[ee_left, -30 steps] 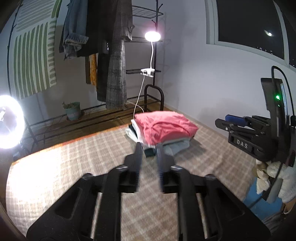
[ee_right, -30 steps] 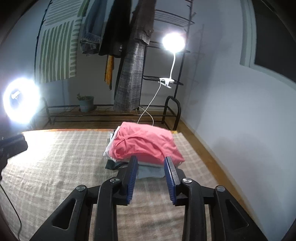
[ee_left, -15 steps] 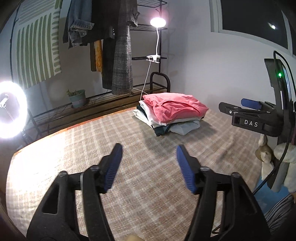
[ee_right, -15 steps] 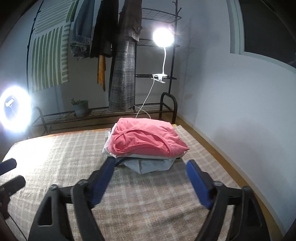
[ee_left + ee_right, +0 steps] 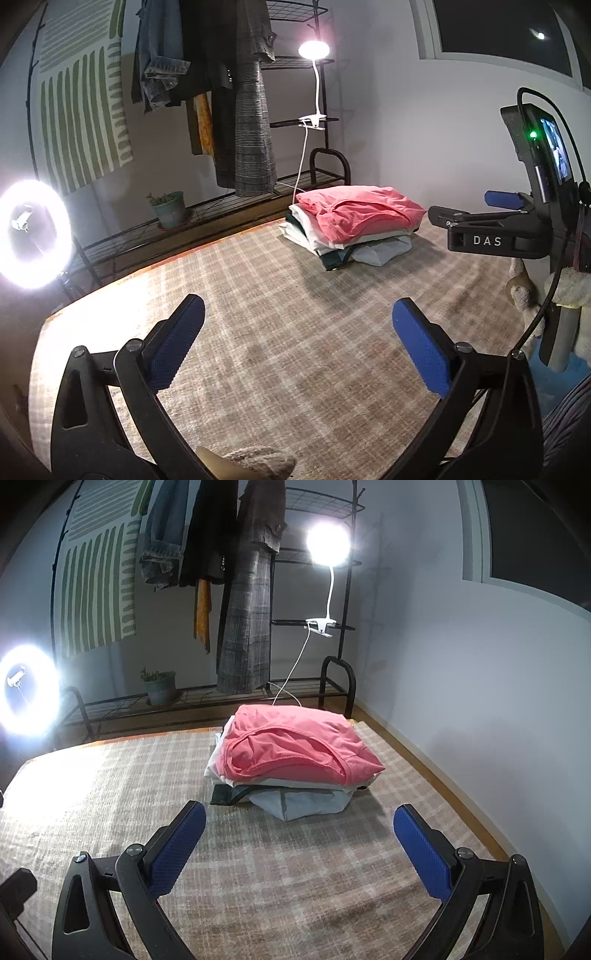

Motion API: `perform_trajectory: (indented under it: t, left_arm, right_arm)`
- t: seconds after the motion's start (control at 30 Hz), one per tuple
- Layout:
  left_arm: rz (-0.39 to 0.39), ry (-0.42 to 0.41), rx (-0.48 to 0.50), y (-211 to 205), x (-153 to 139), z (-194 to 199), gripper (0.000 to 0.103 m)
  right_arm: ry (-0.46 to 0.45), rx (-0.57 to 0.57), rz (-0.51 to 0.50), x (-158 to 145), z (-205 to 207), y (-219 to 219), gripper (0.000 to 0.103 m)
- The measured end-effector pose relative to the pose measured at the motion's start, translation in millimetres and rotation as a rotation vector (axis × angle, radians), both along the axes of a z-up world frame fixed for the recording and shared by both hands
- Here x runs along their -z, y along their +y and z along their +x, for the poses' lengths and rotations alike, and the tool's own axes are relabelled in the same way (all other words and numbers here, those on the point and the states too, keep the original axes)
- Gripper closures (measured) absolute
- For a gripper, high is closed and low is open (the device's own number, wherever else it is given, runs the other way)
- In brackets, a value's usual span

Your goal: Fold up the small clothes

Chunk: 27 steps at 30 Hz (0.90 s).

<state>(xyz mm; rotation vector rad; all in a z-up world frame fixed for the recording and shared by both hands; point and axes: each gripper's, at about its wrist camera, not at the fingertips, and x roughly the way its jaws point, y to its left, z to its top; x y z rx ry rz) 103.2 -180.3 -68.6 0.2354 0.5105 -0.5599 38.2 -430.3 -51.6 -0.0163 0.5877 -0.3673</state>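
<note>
Partly hidden lower garments (image 5: 295, 805), pink top (image 5: 295, 746), both tools agape.

A checked rug (image 5: 280, 878) covers the floor, with bare wood (image 5: 424, 749) showing along the pale wall (image 5: 480, 686). At the far side stands a black rack (image 5: 321, 122) hung with coats (image 5: 247, 609), a clip lamp (image 5: 328, 541) glowing on it. A ring light (image 5: 31, 232) blazes at left, near a potted plant (image 5: 168, 206). A striped cloth (image 5: 98, 590) hangs behind. The window (image 5: 498, 29) is dark.
</note>
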Motion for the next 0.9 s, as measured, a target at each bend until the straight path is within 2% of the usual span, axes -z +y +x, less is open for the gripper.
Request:
perform_trajectory:
  t: [0.13,0.9]
  left_arm:
    - [0.039,-0.005,-0.019,-0.4,3.6,0.2,0.000]
    - [0.025,0.020,-0.009,3.3,5.8,-2.6,0.000]
  right_arm:
    - [0.003,0.000,0.002,0.5,-1.1,0.7,0.000]
    - [0.021,-0.018,0.011,4.6,1.3,4.5,0.000]
